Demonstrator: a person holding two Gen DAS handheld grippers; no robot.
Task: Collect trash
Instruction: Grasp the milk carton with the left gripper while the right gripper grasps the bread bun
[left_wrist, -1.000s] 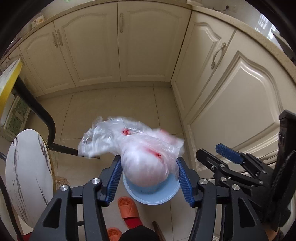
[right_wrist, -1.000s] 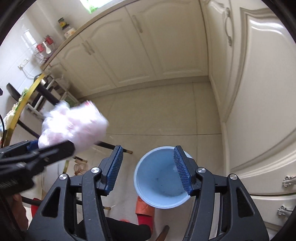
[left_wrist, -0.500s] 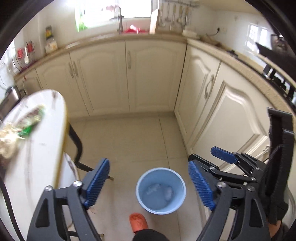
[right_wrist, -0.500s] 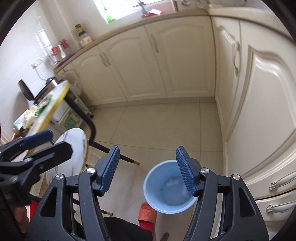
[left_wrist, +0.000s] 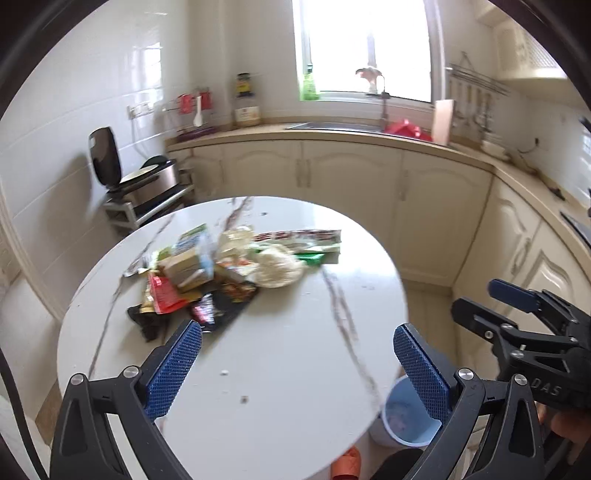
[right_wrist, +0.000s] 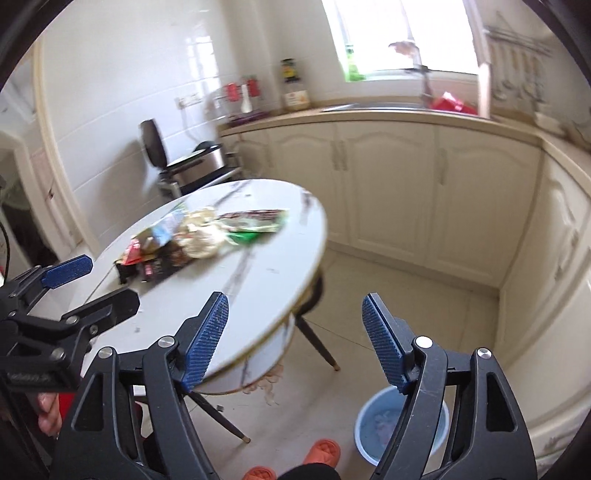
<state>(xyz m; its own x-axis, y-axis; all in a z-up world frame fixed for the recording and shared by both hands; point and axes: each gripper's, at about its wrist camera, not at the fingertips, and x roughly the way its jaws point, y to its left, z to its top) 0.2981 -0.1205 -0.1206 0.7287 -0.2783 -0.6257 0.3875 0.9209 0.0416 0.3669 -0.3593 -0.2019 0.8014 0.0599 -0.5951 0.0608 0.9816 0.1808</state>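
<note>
A pile of trash, made of wrappers, packets and crumpled plastic, lies on the round white marble table; it also shows in the right wrist view. A blue bin stands on the floor by the table's right edge, with a plastic bag inside; it shows in the right wrist view too. My left gripper is open and empty above the table's near side. My right gripper is open and empty, off the table's right edge above the floor.
Cream cabinets and a counter with a sink run along the back and right. A rack with an appliance stands at the back left. The table's dark legs and orange slippers are near the bin.
My left gripper opened and dropped the plastic bag into the blue bin. Both grippers then rose and swung from the bin toward the table.
</note>
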